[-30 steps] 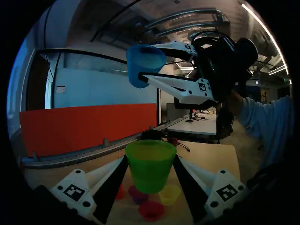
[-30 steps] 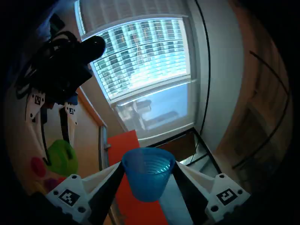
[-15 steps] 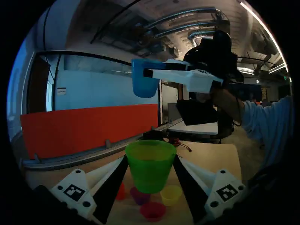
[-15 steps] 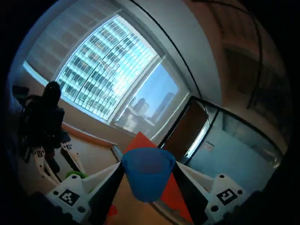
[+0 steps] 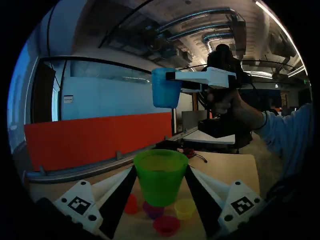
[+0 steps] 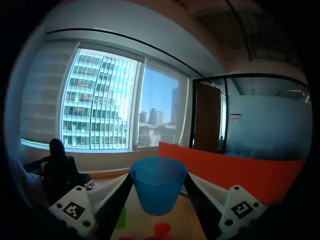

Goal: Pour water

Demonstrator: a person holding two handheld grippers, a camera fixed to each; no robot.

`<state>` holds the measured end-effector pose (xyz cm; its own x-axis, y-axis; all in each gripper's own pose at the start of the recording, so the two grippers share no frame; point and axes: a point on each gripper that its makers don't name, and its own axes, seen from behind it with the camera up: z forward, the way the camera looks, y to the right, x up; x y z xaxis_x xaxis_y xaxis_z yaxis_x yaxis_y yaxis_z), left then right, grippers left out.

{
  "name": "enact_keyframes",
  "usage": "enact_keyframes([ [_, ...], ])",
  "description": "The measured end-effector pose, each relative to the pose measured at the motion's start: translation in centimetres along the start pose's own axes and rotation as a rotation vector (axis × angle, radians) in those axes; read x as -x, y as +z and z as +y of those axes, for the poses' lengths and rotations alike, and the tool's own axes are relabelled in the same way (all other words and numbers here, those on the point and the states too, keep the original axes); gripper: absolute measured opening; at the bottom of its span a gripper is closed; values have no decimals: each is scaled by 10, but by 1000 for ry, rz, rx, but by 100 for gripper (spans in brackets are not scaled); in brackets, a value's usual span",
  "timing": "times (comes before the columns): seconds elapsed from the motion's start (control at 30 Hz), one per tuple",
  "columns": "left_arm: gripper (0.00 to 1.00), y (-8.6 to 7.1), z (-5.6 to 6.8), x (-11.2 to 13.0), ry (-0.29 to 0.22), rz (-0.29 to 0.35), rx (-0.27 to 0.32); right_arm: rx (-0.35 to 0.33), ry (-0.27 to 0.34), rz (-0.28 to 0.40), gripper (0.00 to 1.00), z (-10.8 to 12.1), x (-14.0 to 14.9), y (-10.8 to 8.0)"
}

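Gripping one green cup [image 5: 161,178], one blue cup [image 6: 159,186]

Orange panel [image 5: 100,138], tall window [image 6: 100,116]

Open air separates the raised blue plastic cup [image 5: 166,93] from the green plastic cup [image 5: 161,176] below. Four small coloured cups [image 5: 166,225] crowd the wooden counter [image 5: 224,164] beneath them; an orange panel [image 5: 96,138] bounds its far edge.
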<state>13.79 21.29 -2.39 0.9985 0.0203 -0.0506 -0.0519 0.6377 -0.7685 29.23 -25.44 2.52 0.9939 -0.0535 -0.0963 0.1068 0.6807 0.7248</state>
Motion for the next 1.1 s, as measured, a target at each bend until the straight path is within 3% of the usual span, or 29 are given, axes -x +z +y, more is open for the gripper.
enact_keyframes([
  [0.3,85,-10,-13,4,13,-10,-41,18,-1,-19,90,8,15,-19],
  [0.67,86,-29,-28,14,32,-37,-89,64,17,-39,91,26,42,-58],
  [1.1,85,-47,-33,33,40,-80,-126,100,38,-65,91,44,78,-95],
])
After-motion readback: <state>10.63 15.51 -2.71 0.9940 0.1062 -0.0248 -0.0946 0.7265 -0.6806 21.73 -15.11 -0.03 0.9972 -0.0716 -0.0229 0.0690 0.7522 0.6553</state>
